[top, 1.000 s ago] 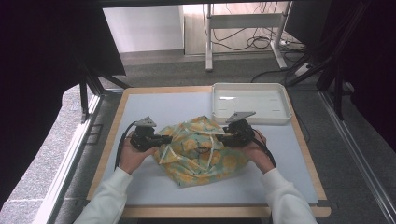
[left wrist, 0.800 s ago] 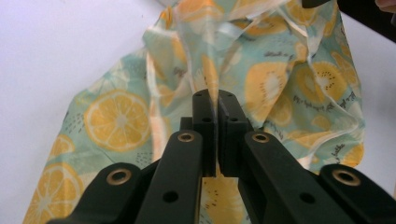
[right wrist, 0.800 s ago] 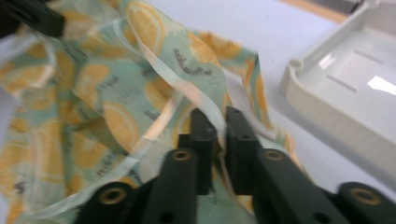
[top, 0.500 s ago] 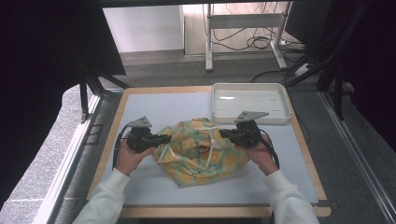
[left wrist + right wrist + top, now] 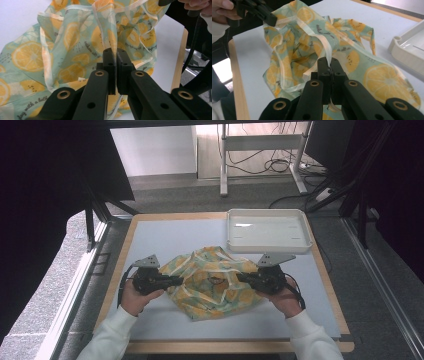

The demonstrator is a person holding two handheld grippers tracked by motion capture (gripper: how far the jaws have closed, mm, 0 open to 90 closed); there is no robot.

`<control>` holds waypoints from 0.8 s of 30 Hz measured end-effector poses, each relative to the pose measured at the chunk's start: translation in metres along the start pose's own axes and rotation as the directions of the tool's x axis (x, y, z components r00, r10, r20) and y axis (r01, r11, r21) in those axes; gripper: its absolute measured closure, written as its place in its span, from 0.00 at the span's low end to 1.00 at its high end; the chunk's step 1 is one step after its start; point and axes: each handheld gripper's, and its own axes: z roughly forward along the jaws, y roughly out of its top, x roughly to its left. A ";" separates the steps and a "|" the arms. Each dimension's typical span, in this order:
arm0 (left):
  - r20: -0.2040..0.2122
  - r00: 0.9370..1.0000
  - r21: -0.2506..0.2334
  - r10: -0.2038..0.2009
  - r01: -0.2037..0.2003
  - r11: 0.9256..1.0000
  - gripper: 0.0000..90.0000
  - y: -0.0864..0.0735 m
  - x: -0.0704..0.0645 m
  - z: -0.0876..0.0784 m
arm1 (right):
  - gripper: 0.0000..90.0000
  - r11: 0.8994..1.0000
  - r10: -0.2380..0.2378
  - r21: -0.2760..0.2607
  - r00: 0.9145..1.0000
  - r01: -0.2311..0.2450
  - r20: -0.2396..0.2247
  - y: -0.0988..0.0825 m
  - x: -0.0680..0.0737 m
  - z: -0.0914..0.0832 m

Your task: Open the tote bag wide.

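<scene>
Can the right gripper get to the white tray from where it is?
Probably yes, but not freely: the right gripper is shut on the lemon cloth. The white tray sits just beyond it with bare table between, so the cloth would drag along.

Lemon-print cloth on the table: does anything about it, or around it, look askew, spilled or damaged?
Nothing spilled or damaged. The lemon-print cloth lies bunched and creased rather than flat, its pale trim twisted, pinched at opposite sides by the left gripper and right gripper. The white tray sits square beyond it.

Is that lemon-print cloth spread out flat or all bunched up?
Bunched up. The cloth lies in a crumpled heap with folds and ridges, pinched at each side by the left claw and right claw.
</scene>
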 end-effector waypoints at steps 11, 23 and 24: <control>0.029 1.000 0.051 -0.004 0.003 0.999 0.98 -0.013 -0.004 0.010 | 0.98 0.998 -0.005 0.069 0.999 0.007 -0.036 -0.024 0.008 0.003; 0.044 0.999 0.112 -0.008 0.003 0.994 0.99 -0.030 -0.003 0.015 | 0.98 0.983 0.058 0.177 0.996 -0.045 -0.073 -0.057 0.007 0.006; 0.043 0.999 0.119 -0.011 0.006 0.993 0.99 -0.031 -0.002 0.017 | 0.99 0.980 0.051 0.198 0.996 -0.036 -0.071 -0.059 0.007 0.010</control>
